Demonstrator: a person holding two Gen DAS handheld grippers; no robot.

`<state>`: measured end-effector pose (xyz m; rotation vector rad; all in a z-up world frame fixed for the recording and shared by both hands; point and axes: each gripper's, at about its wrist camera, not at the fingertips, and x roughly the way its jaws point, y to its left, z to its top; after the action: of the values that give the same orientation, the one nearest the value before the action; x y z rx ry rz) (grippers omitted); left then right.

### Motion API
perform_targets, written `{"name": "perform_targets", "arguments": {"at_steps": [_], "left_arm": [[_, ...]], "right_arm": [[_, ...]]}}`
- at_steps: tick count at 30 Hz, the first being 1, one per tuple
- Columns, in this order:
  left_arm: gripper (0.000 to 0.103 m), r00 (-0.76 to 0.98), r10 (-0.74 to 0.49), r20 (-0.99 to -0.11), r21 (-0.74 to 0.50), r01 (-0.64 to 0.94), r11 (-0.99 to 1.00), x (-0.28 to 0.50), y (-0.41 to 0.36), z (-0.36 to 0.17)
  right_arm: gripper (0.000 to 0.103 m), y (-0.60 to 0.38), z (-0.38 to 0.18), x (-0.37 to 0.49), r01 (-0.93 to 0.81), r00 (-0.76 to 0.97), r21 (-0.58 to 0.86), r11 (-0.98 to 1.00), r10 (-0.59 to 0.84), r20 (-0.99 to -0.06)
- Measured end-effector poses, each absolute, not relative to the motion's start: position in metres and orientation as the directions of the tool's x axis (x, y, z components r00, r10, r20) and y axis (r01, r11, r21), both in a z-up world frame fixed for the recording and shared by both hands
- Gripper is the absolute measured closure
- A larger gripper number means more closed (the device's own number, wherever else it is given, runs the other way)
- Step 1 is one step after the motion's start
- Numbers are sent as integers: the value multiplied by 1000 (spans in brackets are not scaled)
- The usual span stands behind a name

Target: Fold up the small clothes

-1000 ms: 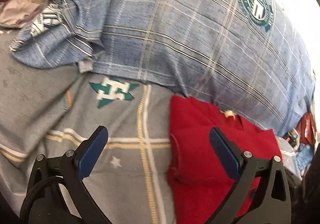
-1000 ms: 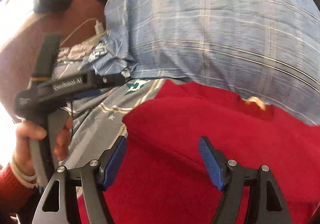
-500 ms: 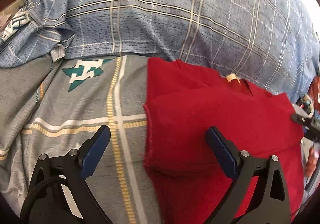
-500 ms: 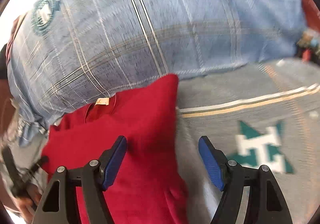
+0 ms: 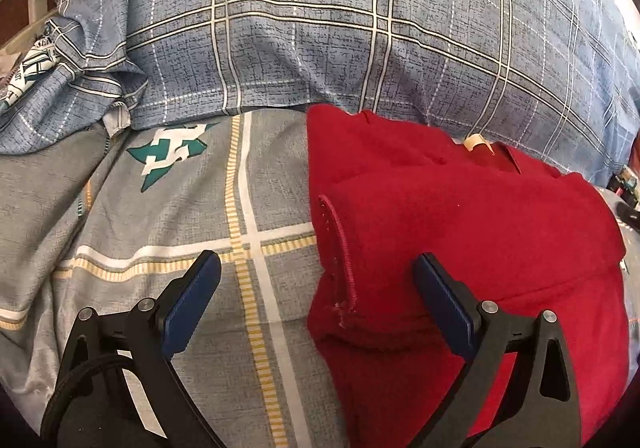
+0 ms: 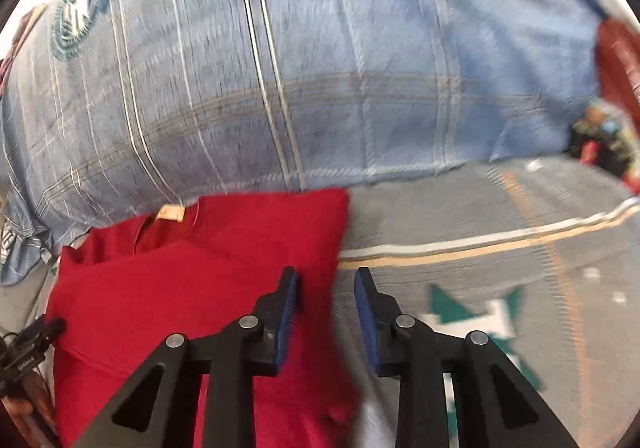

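A red garment (image 5: 460, 232) lies partly folded on the grey bed sheet (image 5: 168, 232), its collar label toward the blue plaid pillow. A sleeve cuff (image 5: 340, 248) lies folded over its left edge. My left gripper (image 5: 316, 268) is open and straddles that left edge, one finger over the sheet and the other over the red cloth. In the right wrist view the red garment (image 6: 180, 300) fills the lower left. My right gripper (image 6: 326, 276) hangs over its right edge with jaws closing; the cloth edge sits between them and a gap remains.
A large blue plaid pillow (image 5: 360, 27) lies just behind the garment, also the blue plaid pillow (image 6: 300, 67) in the right view. A second rumpled plaid cloth (image 5: 72, 67) lies at far left. Small colourful clutter (image 6: 604, 135) sits at the right end of the pillow.
The right gripper swung from above the middle of the garment to its right edge, and its jaws narrowed. The left gripper moved right and lower onto the garment's left edge, then held still.
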<state>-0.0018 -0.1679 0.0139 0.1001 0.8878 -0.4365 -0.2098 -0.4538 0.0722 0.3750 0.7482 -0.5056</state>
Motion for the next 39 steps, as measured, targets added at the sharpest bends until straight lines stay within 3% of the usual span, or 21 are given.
{"name": "perform_targets", "arguments": {"at_steps": [3, 7, 11, 20, 30, 39], "left_arm": [[5, 543, -325, -775, -102, 400, 911, -1, -168, 10], [5, 550, -319, -772, -92, 400, 912, -2, -170, 10], [5, 565, -305, -766, -70, 399, 914, -7, -169, 11], [5, 577, -295, -762, -52, 400, 915, -9, -169, 12], [5, 568, -299, -767, -61, 400, 915, -4, -169, 9], [5, 577, -291, -763, -51, 396, 917, -10, -169, 12]], "right_arm": [[75, -428, 87, -224, 469, 663, 103, 877, -272, -698], [75, -421, 61, -219, 480, 544, -33, 877, -326, -773], [75, -433, 50, -230, 524, 547, 58, 850, -284, -788], [74, -399, 86, -219, 452, 664, 64, 890, -287, -691], [74, -429, 43, -151, 502, 573, 20, 865, -315, -757], [67, -416, 58, -218, 499, 569, 47, 865, -286, -771]]}}
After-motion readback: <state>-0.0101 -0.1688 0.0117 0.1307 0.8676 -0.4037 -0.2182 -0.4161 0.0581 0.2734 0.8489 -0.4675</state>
